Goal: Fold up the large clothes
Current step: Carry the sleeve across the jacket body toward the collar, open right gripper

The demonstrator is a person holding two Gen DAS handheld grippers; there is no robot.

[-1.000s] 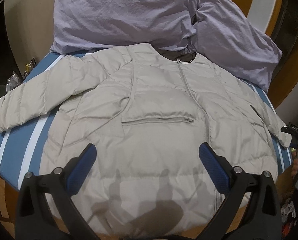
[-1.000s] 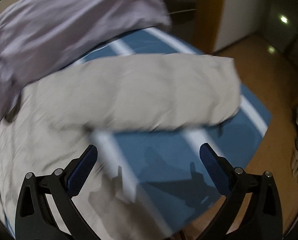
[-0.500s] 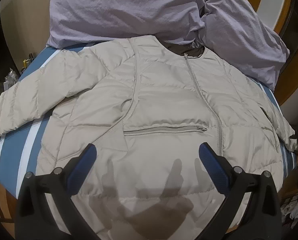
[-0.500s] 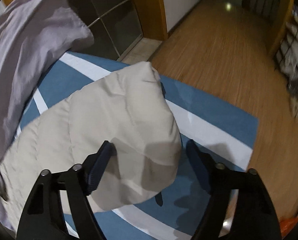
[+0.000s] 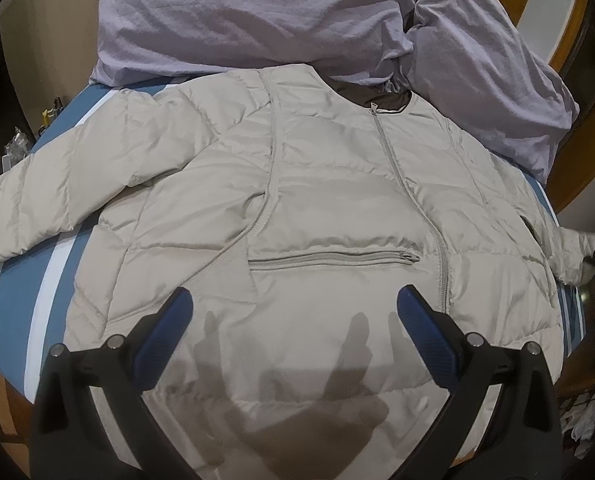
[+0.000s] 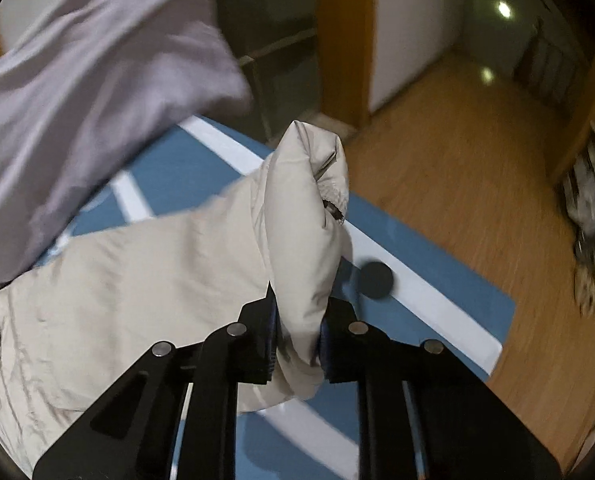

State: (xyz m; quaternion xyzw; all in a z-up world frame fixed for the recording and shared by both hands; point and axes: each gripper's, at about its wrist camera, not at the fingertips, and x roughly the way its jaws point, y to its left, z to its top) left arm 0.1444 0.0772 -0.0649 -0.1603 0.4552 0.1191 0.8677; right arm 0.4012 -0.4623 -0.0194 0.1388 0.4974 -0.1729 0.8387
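The bed (image 5: 13, 312) had a blue cover with white stripes, two lilac pillows (image 5: 257, 20) bunched at 12 o'clock, and wood flooring (image 6: 477, 152) off the far side. The beige puffer jacket (image 5: 297, 208) lay flat, zipped, front up, collar toward the pillows. The left hand-held gripper (image 5: 293, 316) hovered over the hem with its jaws wide apart, nothing in them. The right hand-held gripper (image 6: 297, 336) was clamped tight on the sleeve (image 6: 305, 216), cuff sticking up toward 12 o'clock.
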